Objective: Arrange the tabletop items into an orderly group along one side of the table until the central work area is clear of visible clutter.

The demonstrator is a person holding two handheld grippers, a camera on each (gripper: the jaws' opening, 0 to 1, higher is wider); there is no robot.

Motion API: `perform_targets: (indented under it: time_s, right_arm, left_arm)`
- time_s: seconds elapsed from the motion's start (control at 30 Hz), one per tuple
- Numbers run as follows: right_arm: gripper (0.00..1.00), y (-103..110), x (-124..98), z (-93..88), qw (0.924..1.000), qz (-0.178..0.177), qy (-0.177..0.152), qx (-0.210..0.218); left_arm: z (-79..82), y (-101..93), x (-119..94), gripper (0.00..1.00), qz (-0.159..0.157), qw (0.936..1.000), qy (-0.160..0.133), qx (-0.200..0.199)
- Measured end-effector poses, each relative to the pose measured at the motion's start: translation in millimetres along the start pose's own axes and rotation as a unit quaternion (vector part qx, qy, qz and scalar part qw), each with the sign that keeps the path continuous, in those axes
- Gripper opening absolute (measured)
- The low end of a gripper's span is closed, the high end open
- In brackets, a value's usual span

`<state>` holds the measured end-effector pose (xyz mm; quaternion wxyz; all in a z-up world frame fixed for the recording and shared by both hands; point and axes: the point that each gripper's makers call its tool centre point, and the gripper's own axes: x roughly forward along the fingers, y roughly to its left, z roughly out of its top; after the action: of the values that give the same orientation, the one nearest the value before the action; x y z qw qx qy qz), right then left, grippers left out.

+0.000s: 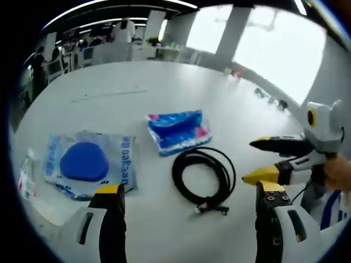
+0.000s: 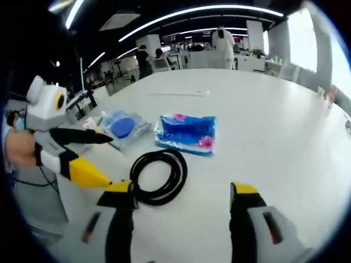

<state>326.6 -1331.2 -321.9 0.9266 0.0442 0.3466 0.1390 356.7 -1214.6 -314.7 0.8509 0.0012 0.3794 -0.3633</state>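
While our left gripper (image 1: 189, 200) and right gripper (image 2: 181, 200) hover spread and empty, the coiled black cable (image 1: 203, 176) lies just beyond them, mid-table; farther left sit two blue packets. We judge collecting begins: next, pinch the cable.

In the left gripper view, the left gripper (image 1: 190, 194) rises from the bottom with its two yellow-tipped jaws set wide apart and nothing between them. The right gripper (image 1: 264, 160) comes in from the right, its jaws spread apart and pointing left, held by a hand (image 1: 335, 173).

In the right gripper view, the right gripper's own jaws also stand wide apart, empty. The left gripper enters from the left, jaws parted, gripped by the person's other hand (image 2: 19, 149).
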Motion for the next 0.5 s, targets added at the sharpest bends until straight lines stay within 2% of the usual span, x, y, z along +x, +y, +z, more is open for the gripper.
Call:
perform_targets:
  time_s: [0.17,0.3,0.5]
  right_arm:
    - [0.68,9,0,0.6,1.0,0.003,0.0,0.002]
    - [0.66,23,0,-3.0,0.9999,0.008,0.006,0.003]
    - [0.65,38,0,-6.5,0.9997,0.012,0.007,0.018]
  left_arm:
    - [3.1,4.5,-17,0.96,-0.004,0.9998,-0.019,0.006]
    - [-1.3,13.9,-27,0.96,-0.001,0.9997,-0.018,0.015]
    - [-8.1,33.0,-44,0.95,0.013,0.9997,-0.022,-0.003]
